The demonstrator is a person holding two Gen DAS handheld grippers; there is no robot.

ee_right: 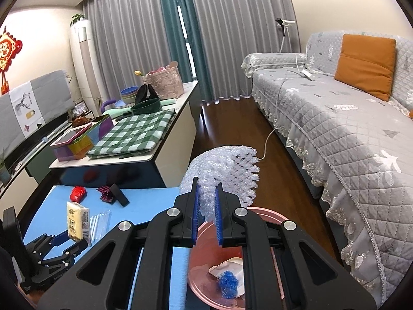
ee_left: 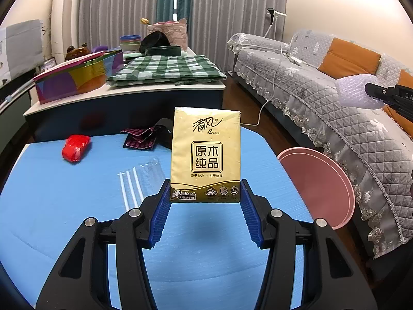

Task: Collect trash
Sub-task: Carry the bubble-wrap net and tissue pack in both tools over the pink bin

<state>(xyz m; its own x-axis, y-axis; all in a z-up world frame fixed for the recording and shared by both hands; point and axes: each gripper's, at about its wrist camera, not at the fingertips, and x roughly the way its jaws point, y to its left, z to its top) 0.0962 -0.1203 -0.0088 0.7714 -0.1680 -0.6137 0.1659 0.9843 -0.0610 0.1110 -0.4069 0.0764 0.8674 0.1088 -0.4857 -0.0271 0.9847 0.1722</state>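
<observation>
Left gripper (ee_left: pixel 205 193) gripped a tissue pack (ee_left: pixel 206 155) by its lower corners, blue pads (ee_left: pixel 161 214) pressed on both side edges; the pack stood upright, clear of the blue table (ee_left: pixel 64 206). Judged light and soft under a slick film, the pack would likely slip or pivot if held only at the edge, so a hold nearer its middle looked safer.

Right gripper (ee_right: pixel 206 201) was clamped on bubble wrap (ee_right: pixel 227 170), jaws nearly together, directly above the pink bin (ee_right: pixel 196 284). The sheet appeared almost weightless, floppy and springy; most of it fanned out beyond the fingertips, so it would probably cling or drift on release. Paper scraps (ee_right: pixel 229 266) and a blue wad (ee_right: pixel 227 284) lay in the bin.

Farther out on the table lay clear-wrapped straws (ee_left: pixel 134 183), thin and hard to pinch flat; a red wrapper (ee_left: pixel 76 147), crumpled and easy to grasp anywhere; and a checked packet (ee_left: pixel 139 137) beside a black box (ee_left: pixel 165 131). Sofa (ee_left: pixel 335 118) stood right; a side table (ee_left: pixel 129 90) behind.
</observation>
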